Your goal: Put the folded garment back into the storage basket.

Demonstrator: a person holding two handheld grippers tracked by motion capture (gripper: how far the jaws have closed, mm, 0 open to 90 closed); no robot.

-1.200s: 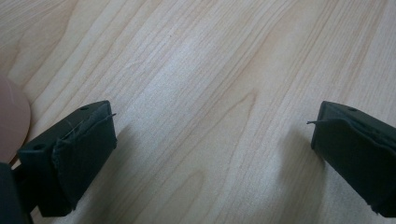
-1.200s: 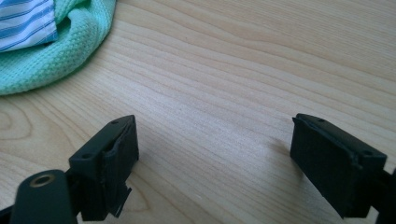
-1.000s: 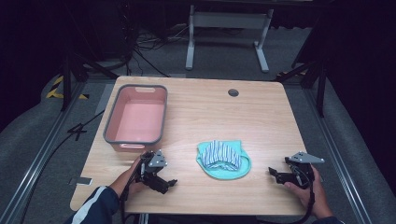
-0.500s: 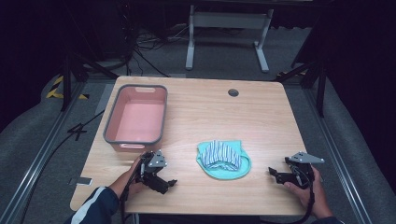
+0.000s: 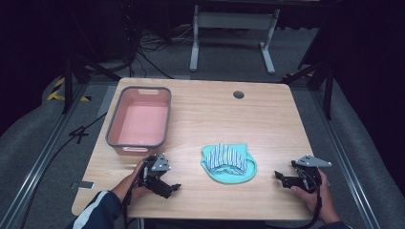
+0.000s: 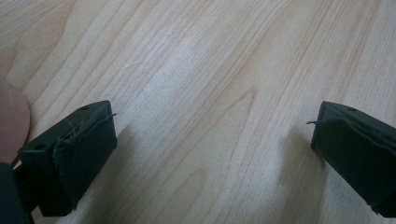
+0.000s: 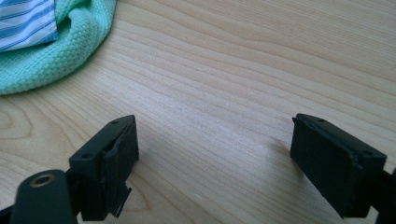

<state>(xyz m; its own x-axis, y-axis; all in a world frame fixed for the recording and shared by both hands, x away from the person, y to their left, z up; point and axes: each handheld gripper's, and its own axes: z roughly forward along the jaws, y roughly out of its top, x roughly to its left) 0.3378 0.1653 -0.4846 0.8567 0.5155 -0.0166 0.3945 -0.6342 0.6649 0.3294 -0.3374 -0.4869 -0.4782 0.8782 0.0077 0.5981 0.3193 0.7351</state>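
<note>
- I see a pale wooden table (image 5: 267, 119) with rounded corners and fine straight grain; a small dark round hole (image 5: 238, 94) sits near its far edge.
- On the left half stands a pink tub (image 5: 139, 121), a rectangular bin with a grey rim, rounded corners and smooth plastic-looking walls. A sliver of pink curve shows at the left edge of the left gripper view (image 6: 11, 119).
- Near the front centre lies a mint-green cloth (image 5: 234, 171), a coarse knit with a pebbled weave in the right gripper view (image 7: 51, 56), bunched into a rounded heap.
- On top of it rests a blue-and-white striped cloth (image 5: 227, 156), smoother and thinner, folded; how many layers it has I cannot tell. In the right gripper view it is cut off by the top left corner (image 7: 23, 21).
- My left gripper (image 5: 165, 187) sits at the front left, just in front of the tub, well apart from the cloths. Its jaws stand wide apart over bare wood, holding nothing; the black pads (image 6: 84, 154) look frayed at the edges.
- My right gripper (image 5: 282, 179) sits at the front right, near the green cloth but not touching it. Its jaws are also spread wide and empty, its pad (image 7: 119, 149) worn and chipped.
- Both hands are partly cut off by the bottom edge in the high view.
</note>
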